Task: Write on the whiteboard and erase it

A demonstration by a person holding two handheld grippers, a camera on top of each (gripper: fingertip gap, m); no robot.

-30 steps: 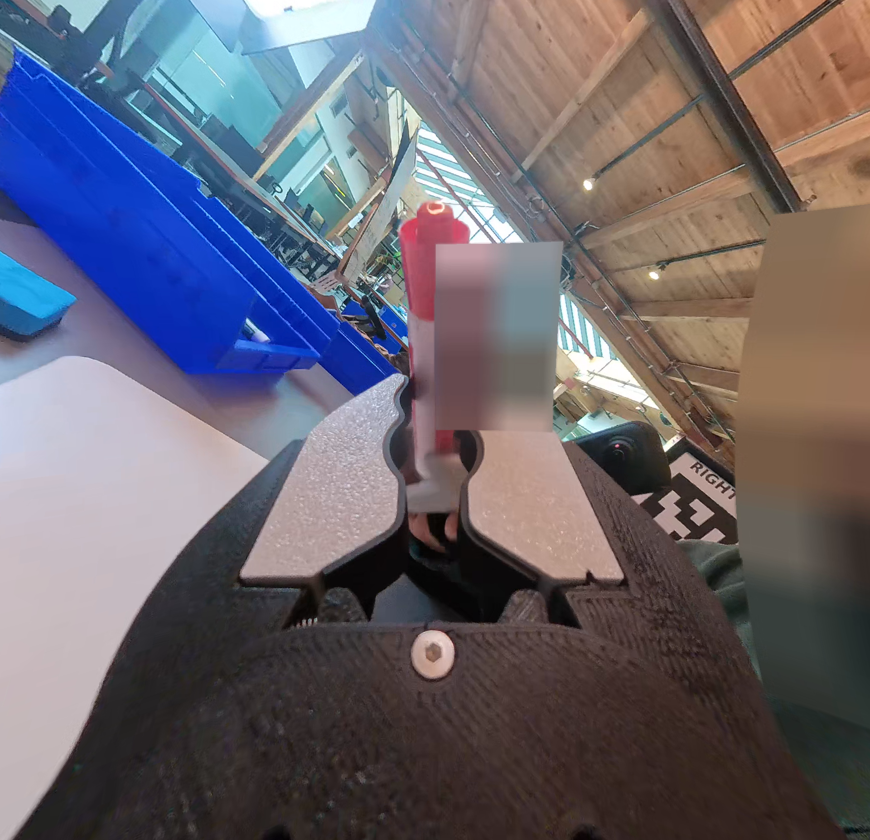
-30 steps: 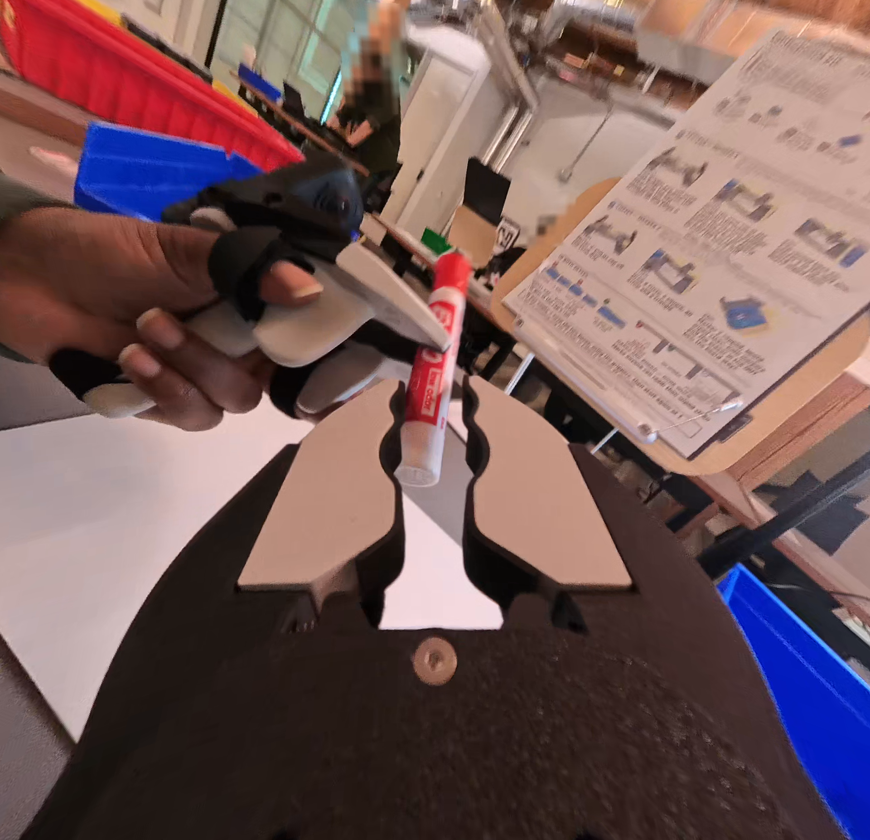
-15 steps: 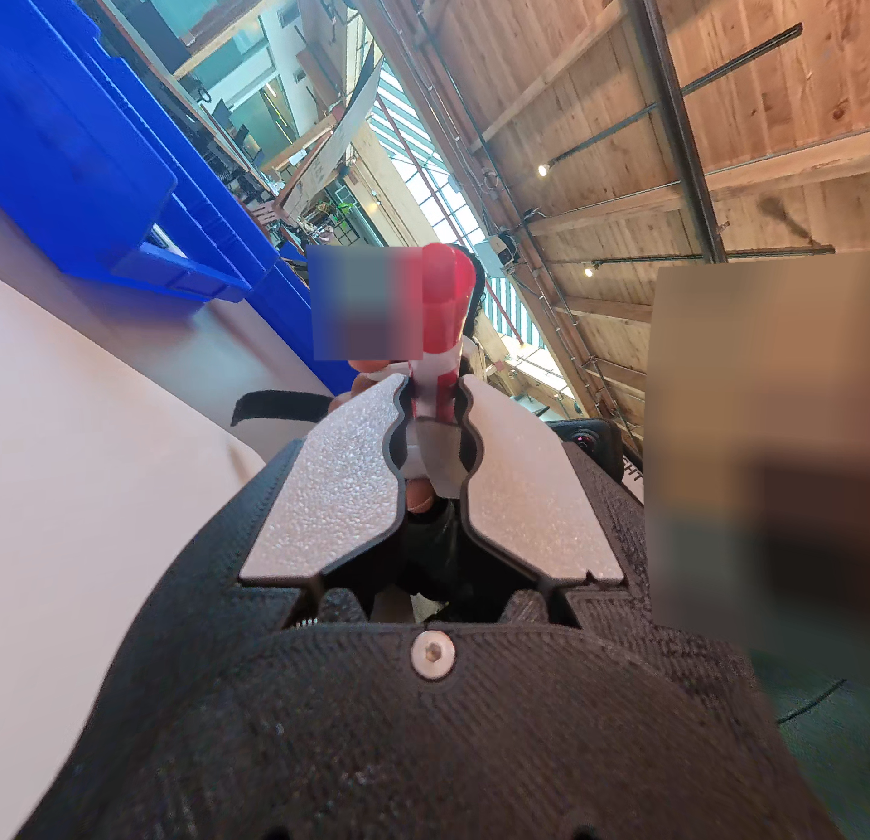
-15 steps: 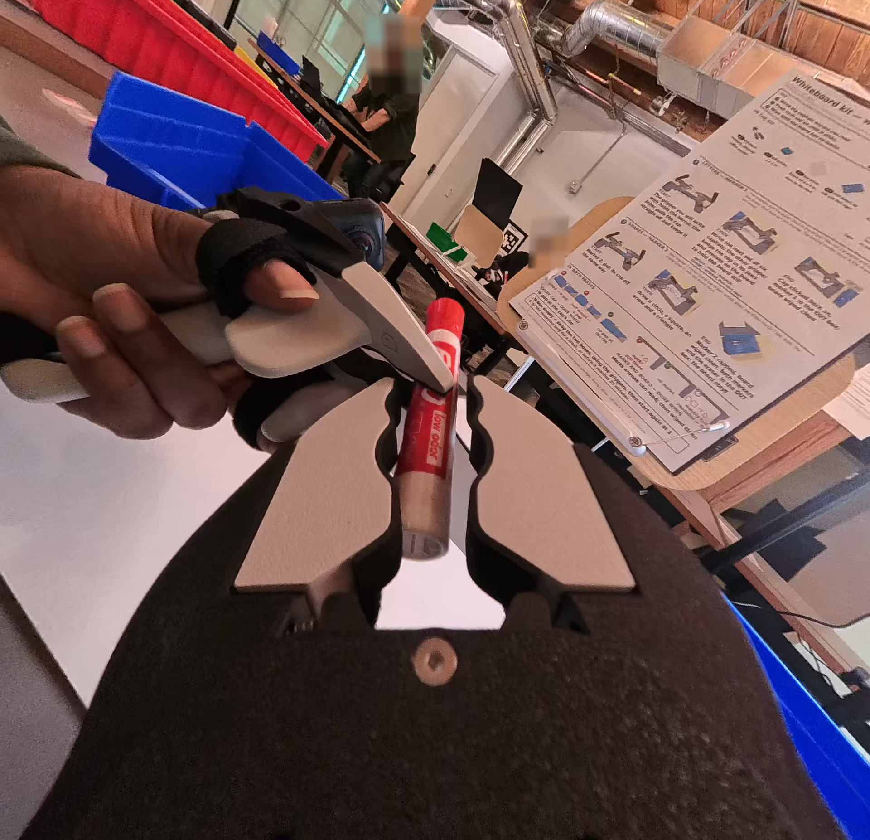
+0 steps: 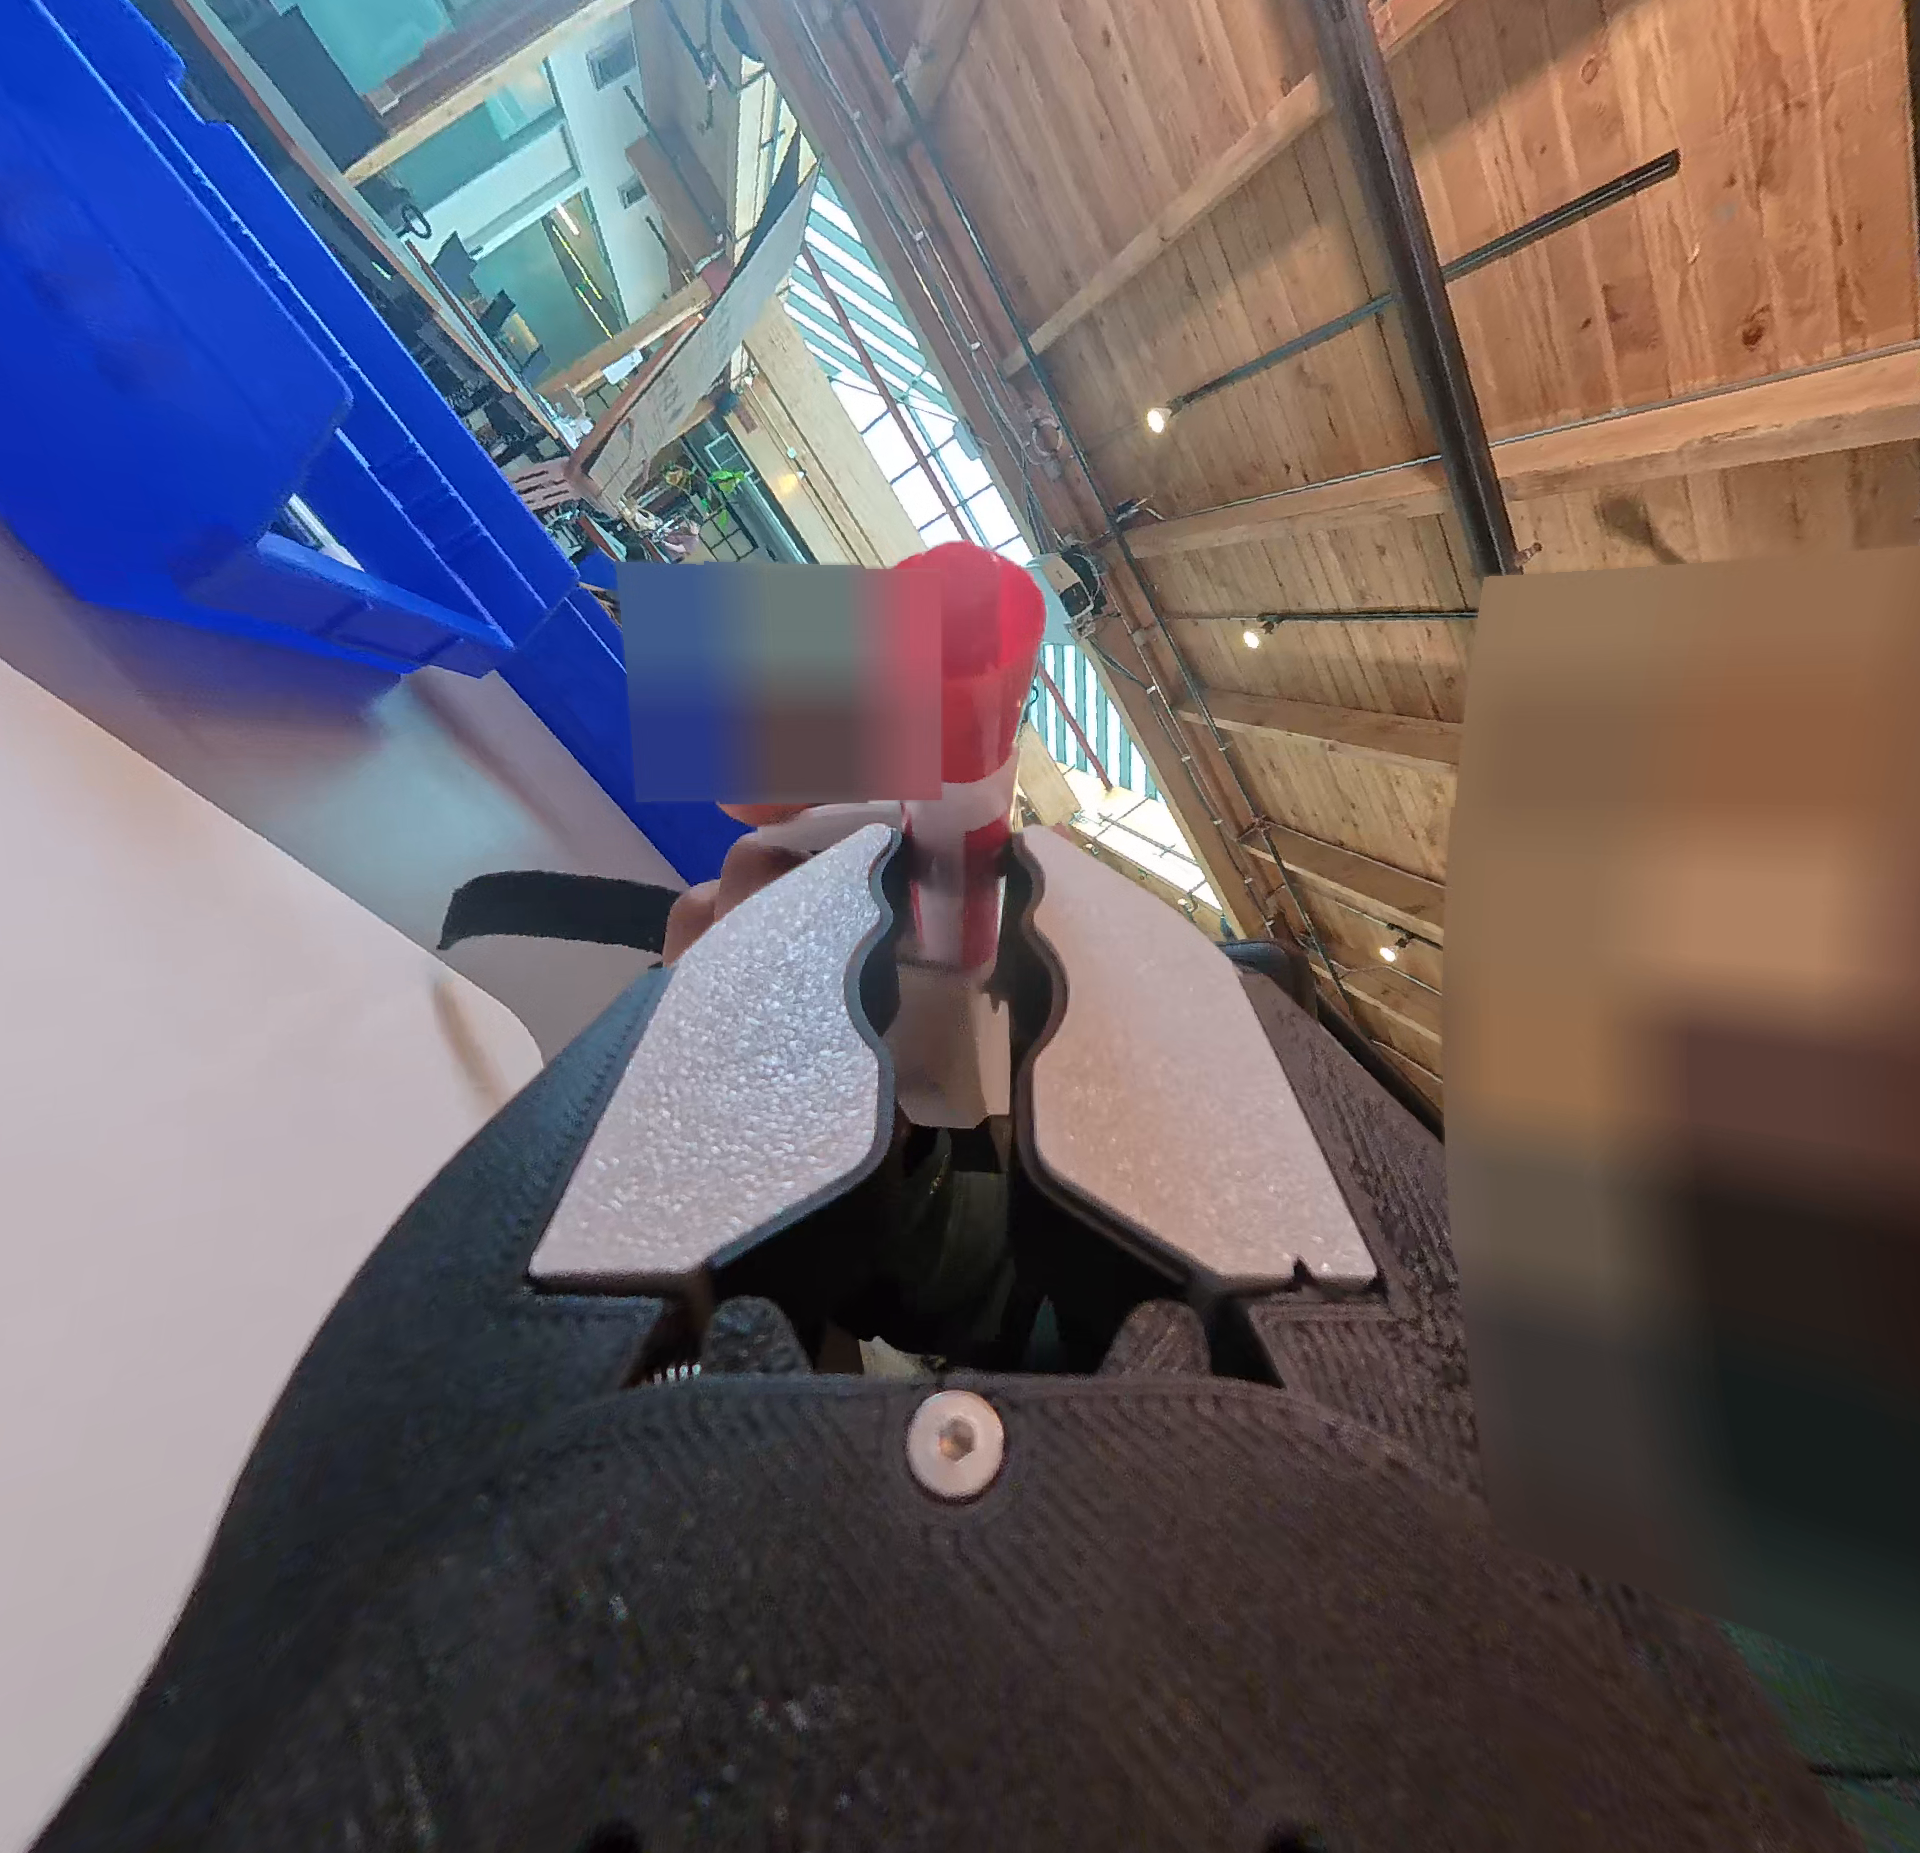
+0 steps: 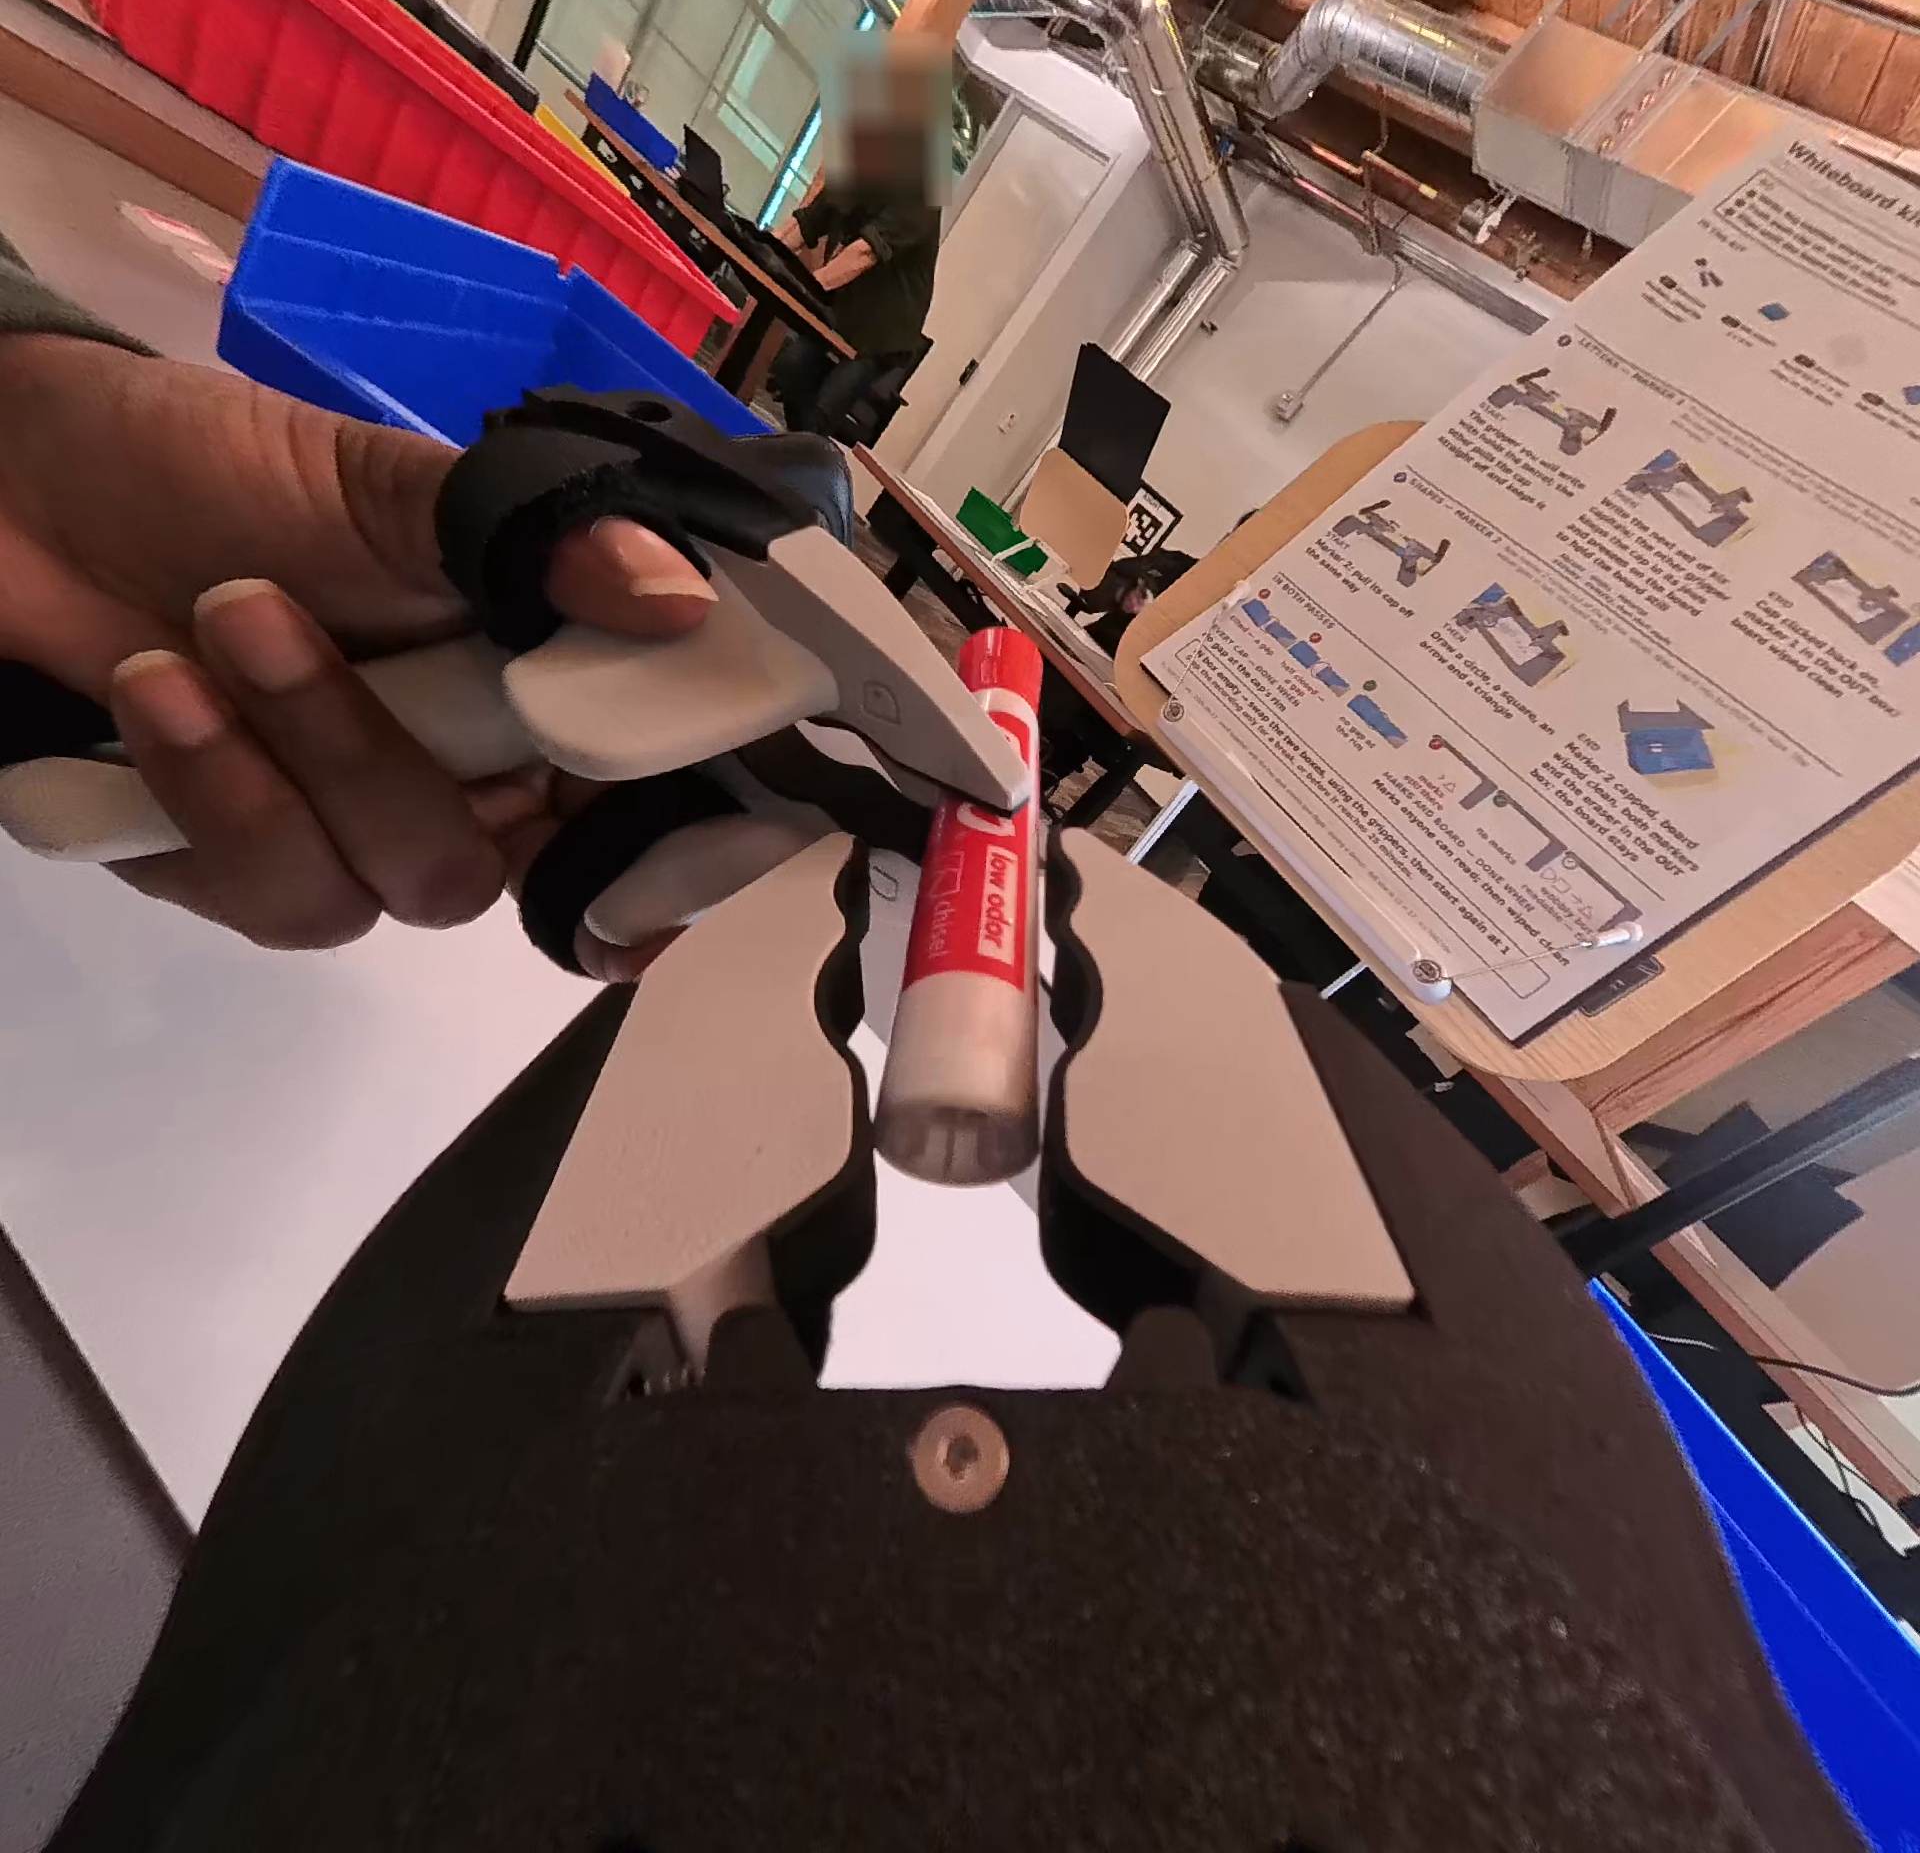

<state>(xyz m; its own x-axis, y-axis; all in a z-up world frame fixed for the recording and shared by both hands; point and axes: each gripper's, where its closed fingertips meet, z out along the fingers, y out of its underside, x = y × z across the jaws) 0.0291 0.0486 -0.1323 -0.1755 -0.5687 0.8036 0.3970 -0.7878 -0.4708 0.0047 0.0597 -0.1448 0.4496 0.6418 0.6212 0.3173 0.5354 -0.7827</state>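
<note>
We hold a red-and-white whiteboard marker with a red cap (image 6: 971,910) between our two grippers, above the flat white whiteboard (image 6: 239,1128) that lies on the grey table. In the right wrist view the left gripper (image 6: 992,795) comes in from the left, gripped by a hand (image 6: 260,650) with a black strap around the thumb; its pale plastic fingers (image 6: 914,712) pinch the marker just below the cap, with the cap pointing up and away. The marker's white butt end hangs down between the grey textured pads (image 6: 717,1097) of the right gripper (image 6: 956,972), whose jaws stand spread on either side of the barrel with a gap showing on both sides, so that they do not seem to press it. In the left wrist view the left gripper (image 5: 951,930) has its own grey pads (image 5: 758,1065) closed on the marker (image 5: 977,681), the red cap rising beyond the fingertips toward the wooden ceiling; part of the marker lies under a mosaic patch. The whiteboard (image 5: 187,1128) shows at the lower left with its rounded corner, and beyond it stand blue plastic bins (image 5: 156,369). In the right wrist view a blue bin (image 6: 405,328) and a long red bin (image 6: 343,110) sit behind the hand, and a printed instruction sheet on a wooden clipboard (image 6: 1621,640) leans at the right.
</note>
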